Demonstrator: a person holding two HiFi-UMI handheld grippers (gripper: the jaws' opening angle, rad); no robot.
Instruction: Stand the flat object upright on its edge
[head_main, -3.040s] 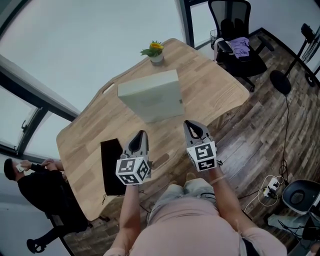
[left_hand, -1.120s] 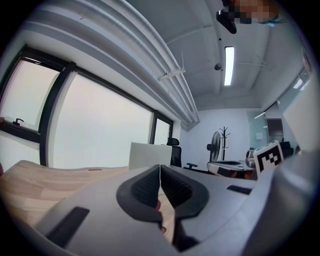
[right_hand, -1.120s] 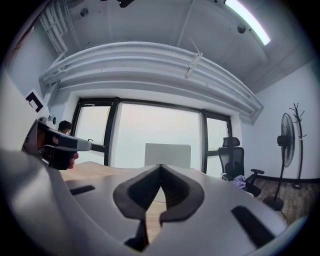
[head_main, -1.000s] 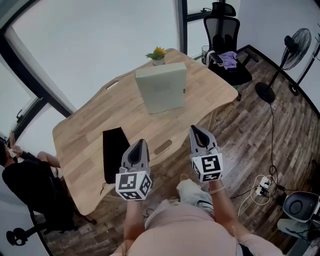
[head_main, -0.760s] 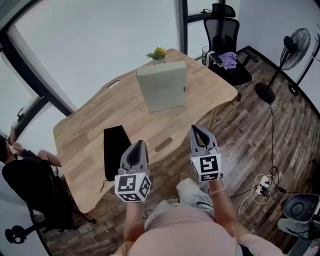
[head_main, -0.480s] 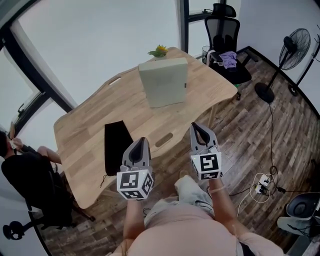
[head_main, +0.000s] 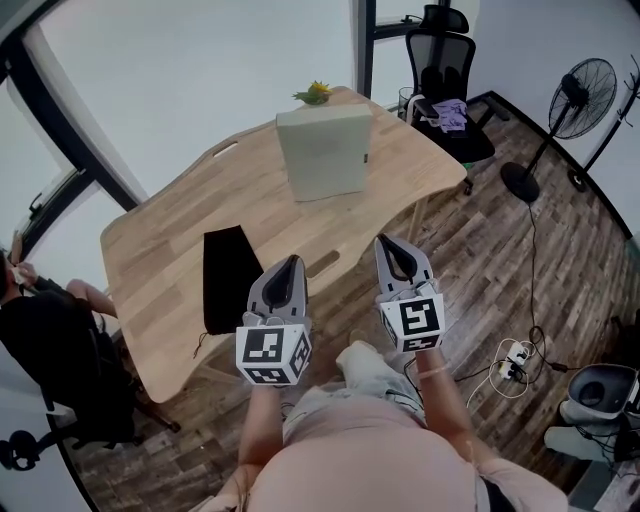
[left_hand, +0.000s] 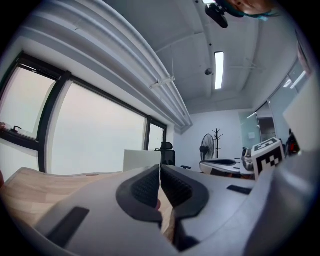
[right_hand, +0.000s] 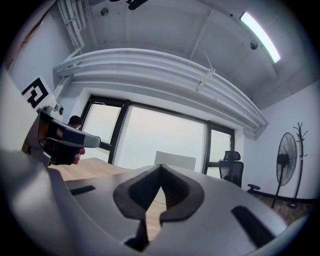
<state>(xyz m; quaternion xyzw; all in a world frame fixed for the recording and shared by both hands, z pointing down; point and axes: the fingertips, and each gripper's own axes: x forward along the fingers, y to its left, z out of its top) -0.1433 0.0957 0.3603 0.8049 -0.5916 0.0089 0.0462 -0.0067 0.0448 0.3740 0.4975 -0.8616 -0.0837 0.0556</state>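
At ten o'clock a flat black pouch (head_main: 228, 278) lies on the light wooden table (head_main: 160, 260). Your left gripper (head_main: 291, 263) is pinched closed, empty. At twelve o'clock the pale grey-green flat square panel (head_main: 322, 152) stands upright on edge, a yellow potted flower (head_main: 314, 93) just behind. Your right gripper (head_main: 388, 246) is closed, empty too.

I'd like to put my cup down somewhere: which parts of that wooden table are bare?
The widest bare patch lies between the black flat piece and the upright pale box. The table's left corner beyond the black piece is free, and its right end past the box. Only the far end is crowded: flower pot behind the box.
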